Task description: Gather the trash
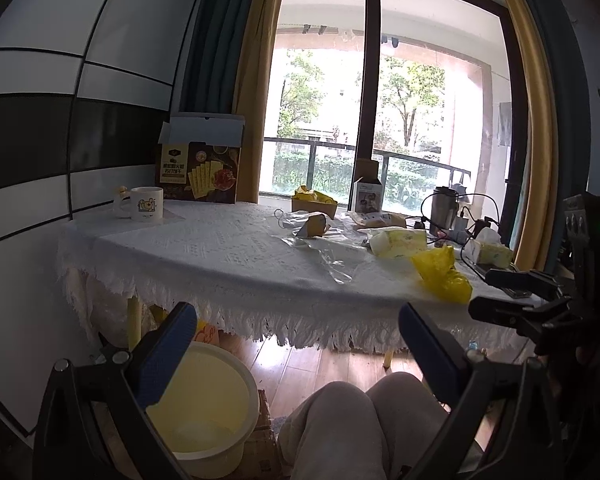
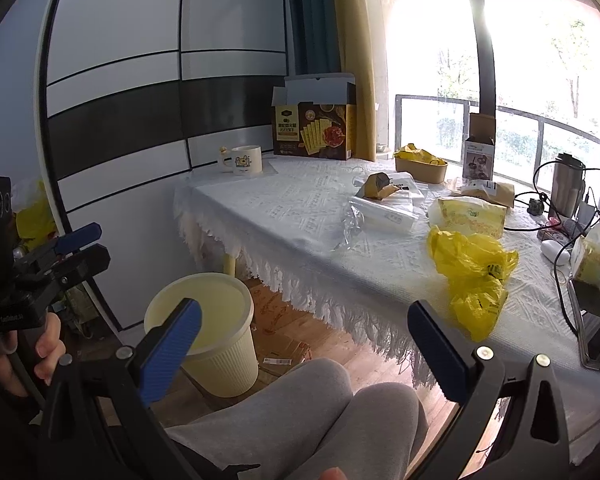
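Daylight pours in through the big window (image 1: 380, 100) — blown out white in the right wrist view, glare washing the tablecloth (image 2: 300, 216). Fisheye bends the wall panels (image 1: 72, 80); corners go black, near edges soft.

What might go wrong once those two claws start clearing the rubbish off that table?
The yellow plastic bag lies beside a phone and black cables, so a careless grab might snag them. The clear plastic film looks thin and could slip from the fingers. The bin sits low beside the table, so a drop might miss it.
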A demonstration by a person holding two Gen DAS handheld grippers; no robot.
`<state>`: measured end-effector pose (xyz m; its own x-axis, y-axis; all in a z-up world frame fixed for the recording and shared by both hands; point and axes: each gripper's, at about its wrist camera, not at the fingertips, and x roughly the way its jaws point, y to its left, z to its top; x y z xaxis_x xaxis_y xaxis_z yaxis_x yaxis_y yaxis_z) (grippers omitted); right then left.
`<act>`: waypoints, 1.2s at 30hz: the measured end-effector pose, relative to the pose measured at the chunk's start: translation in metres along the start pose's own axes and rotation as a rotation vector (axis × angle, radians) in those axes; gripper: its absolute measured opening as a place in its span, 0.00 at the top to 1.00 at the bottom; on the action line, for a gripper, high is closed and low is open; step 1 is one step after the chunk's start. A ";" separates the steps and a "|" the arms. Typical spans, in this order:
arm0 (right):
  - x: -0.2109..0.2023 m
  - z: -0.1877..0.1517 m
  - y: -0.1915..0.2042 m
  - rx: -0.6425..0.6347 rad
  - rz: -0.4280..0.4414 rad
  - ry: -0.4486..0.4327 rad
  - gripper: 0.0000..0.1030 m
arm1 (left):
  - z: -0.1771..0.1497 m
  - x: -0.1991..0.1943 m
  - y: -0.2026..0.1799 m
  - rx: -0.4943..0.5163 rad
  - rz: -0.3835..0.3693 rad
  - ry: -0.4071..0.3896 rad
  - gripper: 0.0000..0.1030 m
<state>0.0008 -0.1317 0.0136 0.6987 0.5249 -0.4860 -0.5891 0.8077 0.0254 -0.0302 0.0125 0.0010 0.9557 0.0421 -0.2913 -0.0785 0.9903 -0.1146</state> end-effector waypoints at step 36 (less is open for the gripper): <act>0.007 0.002 0.011 -0.011 0.012 0.014 0.01 | -0.003 -0.002 0.009 -0.022 0.006 0.014 0.02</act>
<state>-0.0006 -0.1184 0.0121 0.6861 0.5305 -0.4978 -0.6018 0.7984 0.0214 -0.0341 0.0204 -0.0025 0.9513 0.0459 -0.3049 -0.0903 0.9870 -0.1332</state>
